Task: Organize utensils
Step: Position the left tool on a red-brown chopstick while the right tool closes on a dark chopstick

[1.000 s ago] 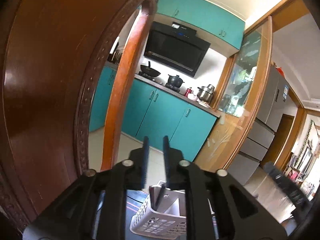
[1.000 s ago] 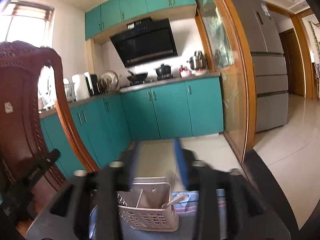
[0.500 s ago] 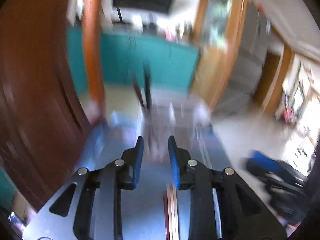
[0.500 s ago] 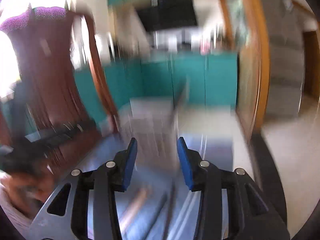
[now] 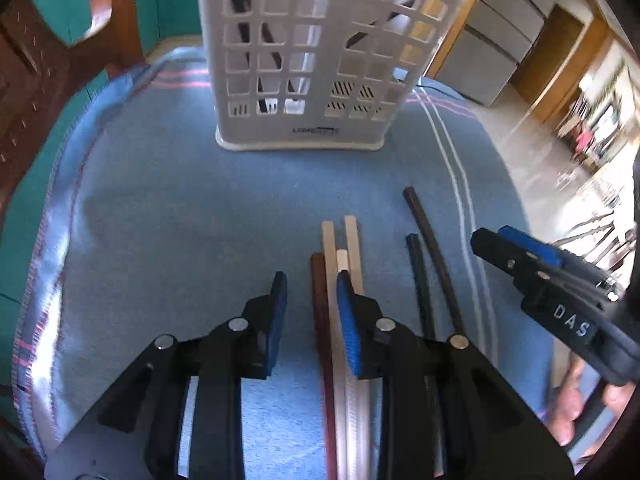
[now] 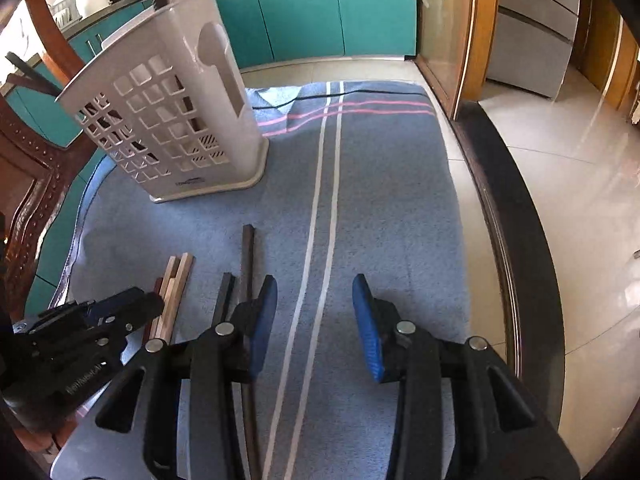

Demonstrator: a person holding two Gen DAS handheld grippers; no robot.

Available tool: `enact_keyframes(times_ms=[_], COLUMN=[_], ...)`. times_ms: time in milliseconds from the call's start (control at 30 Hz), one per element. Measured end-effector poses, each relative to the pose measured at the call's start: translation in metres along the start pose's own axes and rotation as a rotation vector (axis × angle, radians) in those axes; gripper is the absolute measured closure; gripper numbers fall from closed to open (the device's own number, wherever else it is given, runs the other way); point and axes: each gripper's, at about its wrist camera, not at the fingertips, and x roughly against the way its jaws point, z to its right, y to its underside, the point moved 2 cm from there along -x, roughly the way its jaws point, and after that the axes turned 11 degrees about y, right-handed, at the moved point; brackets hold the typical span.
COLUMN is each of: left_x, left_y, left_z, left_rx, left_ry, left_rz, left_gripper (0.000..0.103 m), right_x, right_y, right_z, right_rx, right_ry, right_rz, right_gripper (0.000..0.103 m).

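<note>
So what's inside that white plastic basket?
Through the holes of the white basket, a few dark sticks lean in its left part and one in its right. The walls hide their full shapes and the basket's floor.

Teal cupboards (image 6: 332, 4) line the far wall. The floor (image 6: 568, 168) is shiny and pale. A brown wooden chair (image 6: 28, 184) stands on the left. Sunlight comes in.

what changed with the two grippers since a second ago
Both grippers tipped down from the kitchen view toward the blue cloth. The left gripper now hangs over the loose pale and dark chopsticks, its jaws just opened wider with nothing gripped. The right gripper is open and empty. The white slotted plastic utensil holder stayed upright.
</note>
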Motion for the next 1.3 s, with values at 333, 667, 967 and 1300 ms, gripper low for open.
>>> enact_keyframes(times_ms=[333, 667, 967, 1300], left_x=[0.012, 0.005, 0.003, 0.003], left_y=[0.002, 0.004, 0.010, 0.019], left_z=[-0.022, -0.027, -0.014, -0.003], left_rx=[0.027, 0.016, 0.005, -0.015], left_ry=[-0.020, -0.048, -0.054, -0.058], left_rz=[0.012, -0.001, 0.001, 0.018], left_gripper=[0.076, 0.090, 0.094, 0.094], right_x=[-0.006, -0.013, -0.014, -0.003], right_y=[0.003, 0.005, 0.004, -0.002], right_z=[-0.006, -0.014, -0.019, -0.036], right_rx=[0.023, 0.048, 0.078, 0.101], right_ry=[0.017, 0.033, 0.038, -0.014], right_rz=[-0.022, -0.031, -0.009, 0.066], right_gripper=[0.064, 0.064, 0.063, 0.063])
